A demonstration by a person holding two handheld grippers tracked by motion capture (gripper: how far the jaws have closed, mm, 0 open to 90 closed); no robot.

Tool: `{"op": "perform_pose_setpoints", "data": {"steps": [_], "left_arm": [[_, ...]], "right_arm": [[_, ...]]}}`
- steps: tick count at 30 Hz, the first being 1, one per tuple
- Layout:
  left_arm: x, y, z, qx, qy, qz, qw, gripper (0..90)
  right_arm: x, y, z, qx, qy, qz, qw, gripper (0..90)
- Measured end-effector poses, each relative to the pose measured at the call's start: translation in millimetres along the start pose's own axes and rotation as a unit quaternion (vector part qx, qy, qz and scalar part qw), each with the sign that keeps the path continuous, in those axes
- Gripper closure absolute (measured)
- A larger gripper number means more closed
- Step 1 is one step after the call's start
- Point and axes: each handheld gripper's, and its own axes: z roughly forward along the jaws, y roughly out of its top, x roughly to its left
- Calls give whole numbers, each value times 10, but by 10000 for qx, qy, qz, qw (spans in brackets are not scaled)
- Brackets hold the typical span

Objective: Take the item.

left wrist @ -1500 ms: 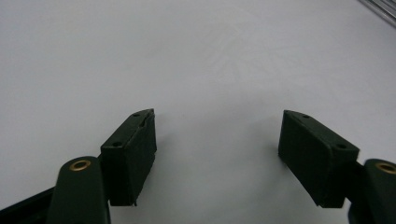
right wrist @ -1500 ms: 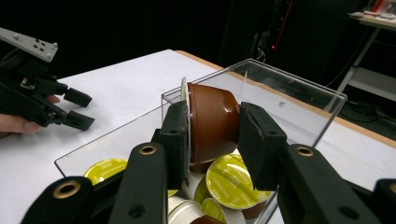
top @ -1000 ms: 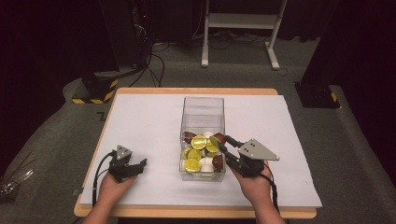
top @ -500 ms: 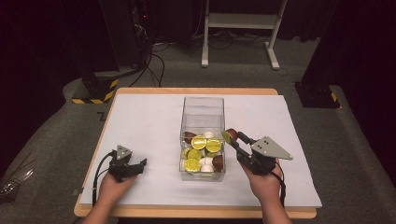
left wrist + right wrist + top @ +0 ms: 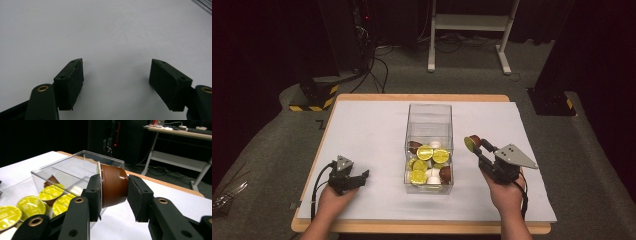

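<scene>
Right tool point(image 5: 475, 145) had travelled sideways since a second earlier: then it sat against the right wall of the clear box point(image 5: 429, 112), over the pile; now it stood beside the box, apart from it, above bare white counter point(image 5: 362, 130). Brown capsule point(image 5: 113, 185) came with it. Left tool point(image 5: 358, 176) had not shifted; same spot near the front left of the counter.

Grip, right side: jaws clamped on the capsule, one pad on the yellow-foil lid face, the other on the rounded base. Capsule lay on its side between them, lid toward the box. Seated square, no visible slip in the right gripper view.

Left tool: jaws apart, nothing between them, plain counter beneath in the left gripper view.

Box contents: yellow-lidded capsules point(image 5: 424, 152) heaped at the near end with a few white and brown ones among them; far end looked bare.

Reading: one capsule was out of the box and the work looked like unloading, piece by piece. Pick judged done; set-down on the open counter to the right not yet made. Many capsules remained, so early in the job. Risk judged small: round cup could roll once released on its side.
</scene>
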Motion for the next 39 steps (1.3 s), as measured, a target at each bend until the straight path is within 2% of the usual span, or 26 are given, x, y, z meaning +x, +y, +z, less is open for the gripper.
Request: {"op": "perform_pose_setpoints", "data": {"steps": [10, 23, 31, 39], "left_arm": [[1, 0, 0, 0, 1, 6, 10000, 279], [0, 0, 0, 0, 0, -1, 10000, 279], [1, 0, 0, 1, 0, 5, 10000, 278], [1, 0, 0, 1, 0, 4, 10000, 279]], "right_arm": [[-220, -139, 39, 197, -302, 203, 9991, 643], [-507, -362, 87, 517, -646, 502, 9953, 643], [-616, -541, 178, 832, -754, 666, 9914, 643], [-645, -706, 310, 1190, -719, 739, 9875, 642]]}}
